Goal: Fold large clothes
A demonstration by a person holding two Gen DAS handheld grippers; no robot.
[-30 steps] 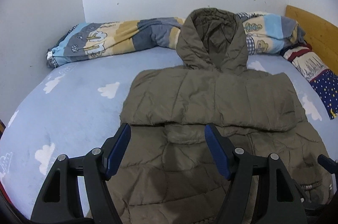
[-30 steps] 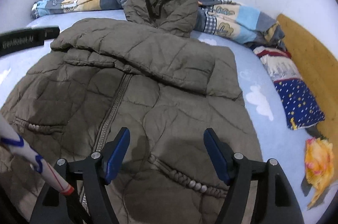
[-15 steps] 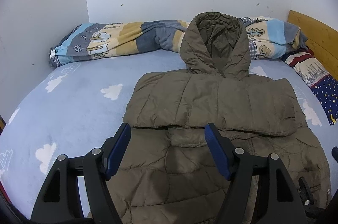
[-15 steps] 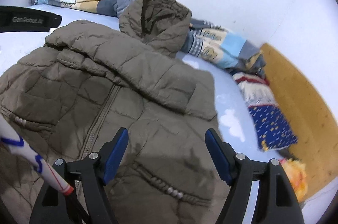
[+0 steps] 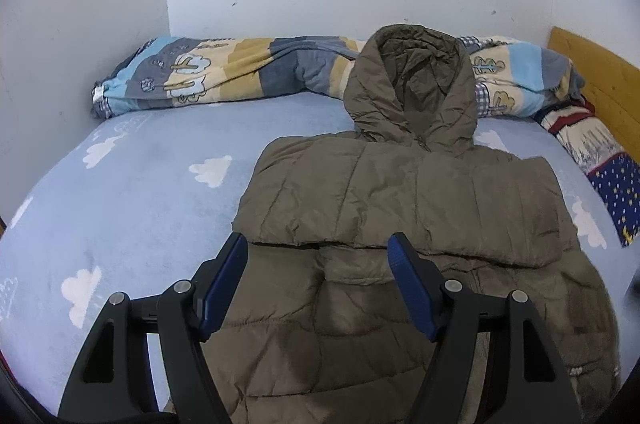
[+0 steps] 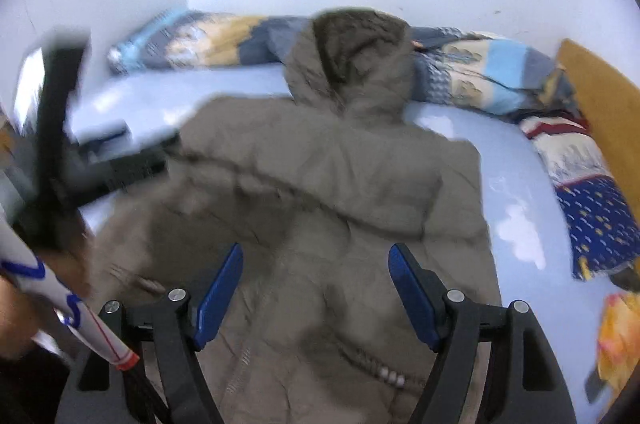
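Observation:
An olive-brown hooded puffer jacket (image 5: 400, 207) lies front up on the blue cloud-print bed sheet (image 5: 140, 199), sleeves folded across the chest, hood (image 5: 412, 83) against the rolled blanket. My left gripper (image 5: 318, 256) is open and empty, above the jacket's lower left part. My right gripper (image 6: 316, 264) is open and empty, above the jacket's (image 6: 328, 183) lower middle. The right wrist view is blurred. The left gripper's black body (image 6: 56, 143) shows at that view's left edge.
A rolled patterned blanket (image 5: 240, 71) lies along the far wall. A wooden headboard (image 5: 596, 79) and a starred navy pillow (image 5: 616, 191) are on the right. An orange-yellow cloth (image 6: 618, 336) lies at the right edge. White walls stand behind and left.
Both grippers have risen and pulled back, so the views tilt up and show more wall. The right gripper swung left and is moving fast. Both stayed open; the jacket did not move.

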